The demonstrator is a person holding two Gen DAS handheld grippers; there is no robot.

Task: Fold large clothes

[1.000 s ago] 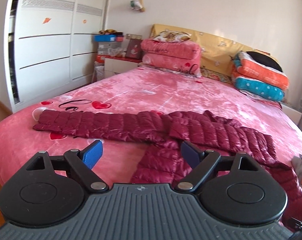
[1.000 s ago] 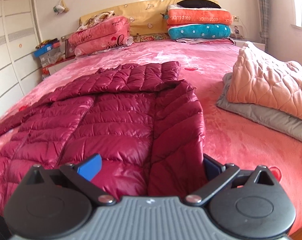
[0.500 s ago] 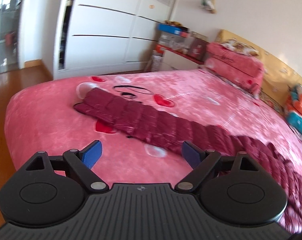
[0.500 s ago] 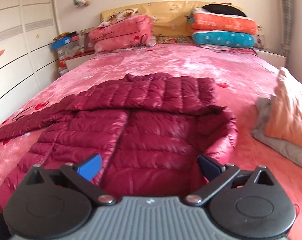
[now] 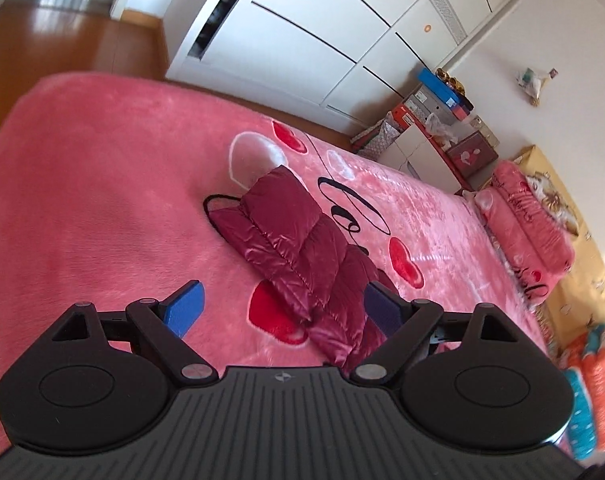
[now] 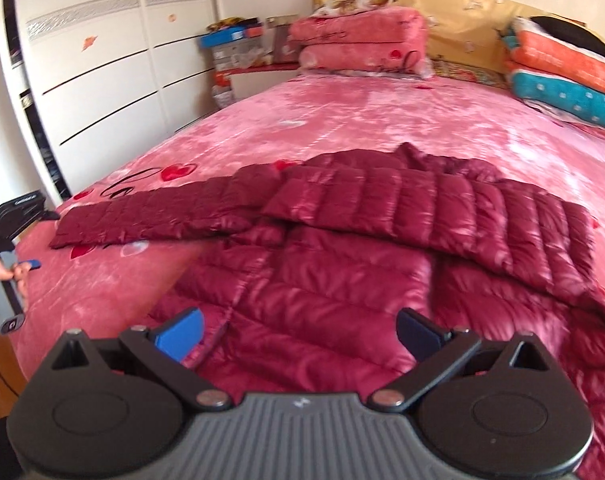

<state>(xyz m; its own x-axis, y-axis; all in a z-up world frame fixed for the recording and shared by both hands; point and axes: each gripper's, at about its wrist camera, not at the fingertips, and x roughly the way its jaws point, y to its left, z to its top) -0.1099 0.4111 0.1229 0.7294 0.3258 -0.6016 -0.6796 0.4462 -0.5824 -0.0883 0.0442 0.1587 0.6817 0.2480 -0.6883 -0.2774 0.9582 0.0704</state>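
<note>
We see the bed [image 6: 382,120], covered in a pink fleece spread, filling the space ahead of both claws. On it lies the maroon quilted jacket [image 6: 342,272], spread flat directly ahead of and beneath our right claw [image 6: 298,332], whose blue pads stand wide apart with the jacket body between and beyond them, nothing gripped. One sleeve [image 6: 150,216] stretches out to the left of that claw, toward the bed's edge. From our left claw [image 5: 282,308] the same sleeve [image 5: 294,240] runs away ahead, its near part lying between the spread-apart pads and close against the right-hand pad; whether it touches we cannot tell. The sleeve's cuff lies farther ahead of this claw on the spread. This claw also holds nothing.
</note>
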